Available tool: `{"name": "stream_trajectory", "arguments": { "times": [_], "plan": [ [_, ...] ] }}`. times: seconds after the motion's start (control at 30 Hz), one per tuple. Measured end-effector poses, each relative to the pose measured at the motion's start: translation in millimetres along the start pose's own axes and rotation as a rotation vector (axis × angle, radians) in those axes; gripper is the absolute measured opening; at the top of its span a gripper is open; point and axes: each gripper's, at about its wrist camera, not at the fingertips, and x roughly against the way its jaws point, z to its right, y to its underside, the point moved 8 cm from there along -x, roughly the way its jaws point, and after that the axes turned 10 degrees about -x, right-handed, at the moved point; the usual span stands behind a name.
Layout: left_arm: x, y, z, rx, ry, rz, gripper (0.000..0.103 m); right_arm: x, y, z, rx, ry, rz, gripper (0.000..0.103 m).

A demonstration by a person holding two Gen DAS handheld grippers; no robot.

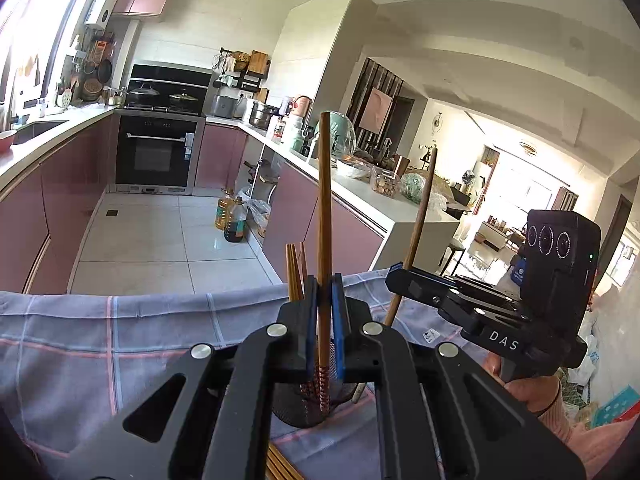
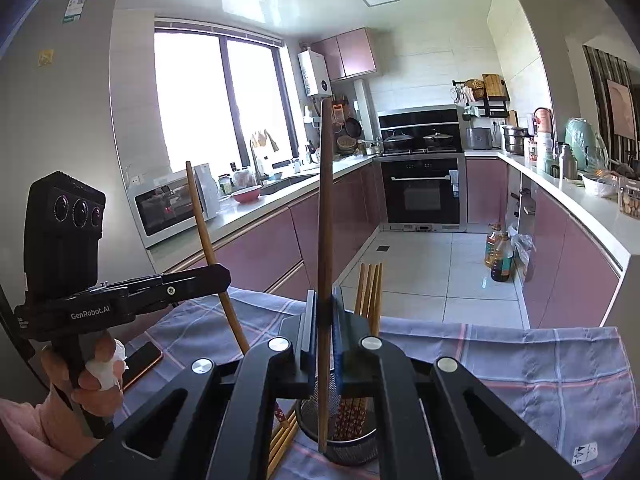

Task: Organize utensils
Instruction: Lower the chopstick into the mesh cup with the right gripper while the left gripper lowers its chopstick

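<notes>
Each gripper's jaws pinch one upright chopstick (image 1: 325, 200) above the mesh holder (image 2: 344, 432); light, stiff and slick, it seems best held mid-shaft.

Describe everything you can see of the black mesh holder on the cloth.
The black mesh holder is a round cup of fine, metal-looking wire with a solid rim. It stands upright on the checked cloth, just below the right gripper, which grips a long chopstick. Several chopsticks with red patterned ends stand in it, and loose chopsticks lie beside it on its left.
</notes>
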Motion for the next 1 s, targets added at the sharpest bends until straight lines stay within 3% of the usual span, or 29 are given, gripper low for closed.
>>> {"name": "stream_trajectory", "arguments": {
  "times": [0.33, 1.0],
  "plan": [
    [-21, -9, 13, -0.055, -0.048, -0.021, 0.007, -16, -5, 6, -0.002, 0.017, 0.009, 0.006],
    [-75, 57, 6, -0.051, -0.023, -0.259, 0.007, -63, 53, 29, -0.043, 0.082, -0.246, 0.006]
  ]
}}
